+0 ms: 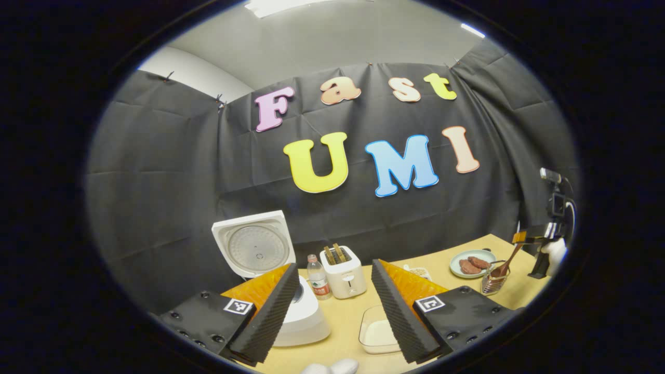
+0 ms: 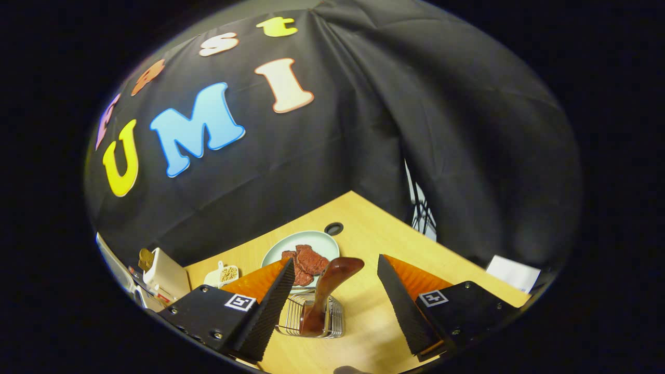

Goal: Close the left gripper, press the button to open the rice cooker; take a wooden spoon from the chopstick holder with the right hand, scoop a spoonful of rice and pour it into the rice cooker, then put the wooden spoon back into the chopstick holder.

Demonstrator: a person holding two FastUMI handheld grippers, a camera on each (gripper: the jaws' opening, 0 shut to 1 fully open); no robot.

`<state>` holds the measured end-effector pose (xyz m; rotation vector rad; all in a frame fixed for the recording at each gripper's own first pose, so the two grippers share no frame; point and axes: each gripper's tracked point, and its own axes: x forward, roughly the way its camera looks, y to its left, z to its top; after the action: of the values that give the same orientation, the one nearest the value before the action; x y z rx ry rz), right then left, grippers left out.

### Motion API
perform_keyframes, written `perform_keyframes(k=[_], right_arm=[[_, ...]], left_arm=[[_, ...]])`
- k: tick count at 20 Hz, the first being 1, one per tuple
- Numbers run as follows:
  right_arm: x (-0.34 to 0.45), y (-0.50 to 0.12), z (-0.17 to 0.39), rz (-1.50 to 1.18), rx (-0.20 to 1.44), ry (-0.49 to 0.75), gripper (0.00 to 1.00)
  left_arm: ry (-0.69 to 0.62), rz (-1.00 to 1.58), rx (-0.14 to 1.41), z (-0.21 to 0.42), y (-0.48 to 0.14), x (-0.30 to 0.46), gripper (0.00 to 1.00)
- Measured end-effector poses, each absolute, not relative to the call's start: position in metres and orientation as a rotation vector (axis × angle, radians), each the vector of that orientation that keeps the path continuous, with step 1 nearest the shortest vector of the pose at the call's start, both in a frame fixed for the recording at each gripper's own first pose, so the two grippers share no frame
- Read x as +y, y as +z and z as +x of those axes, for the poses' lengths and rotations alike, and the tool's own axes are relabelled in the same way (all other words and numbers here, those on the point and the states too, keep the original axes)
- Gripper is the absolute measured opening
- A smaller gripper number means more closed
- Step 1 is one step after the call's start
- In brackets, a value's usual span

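The white rice cooker (image 1: 304,317) stands open at the left, its lid (image 1: 254,249) upright. My left gripper (image 1: 334,267) hangs open above the table in front of it, holding nothing. A clear tray of rice (image 1: 378,332) lies under its right finger. The wooden spoon (image 2: 332,280) stands in the wire chopstick holder (image 2: 311,317). My right gripper (image 2: 335,262) is open, and the spoon's handle end rises between its fingers, apart from both. In the left gripper view the right gripper (image 1: 545,234) sits over the spoon (image 1: 506,262) and holder (image 1: 493,283) at the far right.
A water bottle (image 1: 317,278) and a toaster (image 1: 342,272) stand behind the cooker. A plate of meat (image 2: 301,244) and a small dish of beans (image 2: 227,274) lie just beyond the holder. The table (image 2: 374,234) has a cable hole (image 2: 333,228) near its back corner.
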<state>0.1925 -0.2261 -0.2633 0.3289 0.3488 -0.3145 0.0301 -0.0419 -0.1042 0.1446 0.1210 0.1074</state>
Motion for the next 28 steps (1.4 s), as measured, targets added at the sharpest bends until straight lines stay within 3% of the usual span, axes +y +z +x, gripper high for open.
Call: perform_keyframes(k=[4, 9, 12, 18, 28], right_arm=[[-0.197, -0.166, 0.139, 0.098, 0.202, -0.247, 0.98], [-0.102, -0.093, 0.069, -0.017, 0.074, -0.108, 0.98], [-0.052, -0.082, 0.042, 0.011, 0.052, -0.021, 0.98], [-0.032, -0.064, 0.034, 0.083, 0.043, -0.014, 0.98], [-0.022, -0.062, 0.038, 0.042, 0.101, -0.01, 0.98]], left_arm=[[0.088, 0.147, 0.098, 0.043, -0.09, -0.029, 0.99], [0.076, 0.111, 0.08, 0.051, -0.074, -0.01, 0.99], [0.071, 0.096, 0.062, 0.05, -0.064, 0.003, 0.99], [0.1, 0.086, 0.028, 0.055, -0.045, 0.039, 0.97], [0.268, 0.021, -0.07, 0.192, 0.023, 0.18, 0.97]])
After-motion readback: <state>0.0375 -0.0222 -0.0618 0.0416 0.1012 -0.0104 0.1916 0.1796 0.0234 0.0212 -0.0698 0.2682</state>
